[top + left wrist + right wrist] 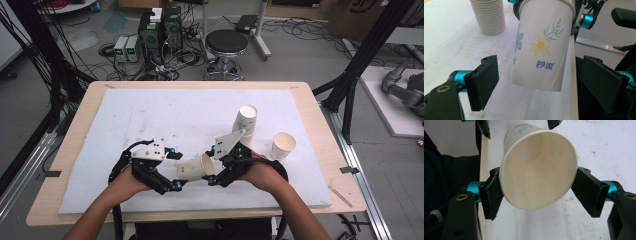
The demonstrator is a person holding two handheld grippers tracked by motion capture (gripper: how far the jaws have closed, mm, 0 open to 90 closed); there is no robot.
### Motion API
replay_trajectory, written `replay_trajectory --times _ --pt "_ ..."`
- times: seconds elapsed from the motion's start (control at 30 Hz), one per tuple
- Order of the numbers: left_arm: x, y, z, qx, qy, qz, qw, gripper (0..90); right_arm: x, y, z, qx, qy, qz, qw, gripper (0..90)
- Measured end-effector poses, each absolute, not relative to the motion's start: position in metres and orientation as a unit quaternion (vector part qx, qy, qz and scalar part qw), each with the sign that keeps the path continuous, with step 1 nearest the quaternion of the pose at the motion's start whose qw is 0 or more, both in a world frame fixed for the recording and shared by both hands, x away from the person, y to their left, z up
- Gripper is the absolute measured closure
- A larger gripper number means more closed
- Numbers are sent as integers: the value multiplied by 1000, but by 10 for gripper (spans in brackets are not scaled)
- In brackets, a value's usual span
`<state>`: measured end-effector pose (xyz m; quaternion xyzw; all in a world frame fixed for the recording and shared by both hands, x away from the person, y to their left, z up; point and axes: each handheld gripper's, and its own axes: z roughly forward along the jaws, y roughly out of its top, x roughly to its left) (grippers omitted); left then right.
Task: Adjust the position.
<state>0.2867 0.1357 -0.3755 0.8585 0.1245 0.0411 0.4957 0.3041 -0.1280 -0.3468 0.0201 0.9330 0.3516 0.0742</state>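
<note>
White foam mat: R tongs grip paper cup, L tongs open w/ cup between.

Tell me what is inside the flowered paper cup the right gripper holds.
The right gripper view looks into the flowered paper cup: bare white walls and bottom, nothing in it. The right gripper grips it near the rim; the near wall hides a little of the floor.

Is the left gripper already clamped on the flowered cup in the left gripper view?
No, the left gripper has both pads standing clear of the flowered cup, with gaps on either side.
</note>
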Motion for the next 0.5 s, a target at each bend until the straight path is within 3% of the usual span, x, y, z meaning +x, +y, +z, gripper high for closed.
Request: replay_trajectory --times 0.5 --pt "290 128 -376 877 110 38 467 166 304 -113 -342 -3 949 304 78 286"
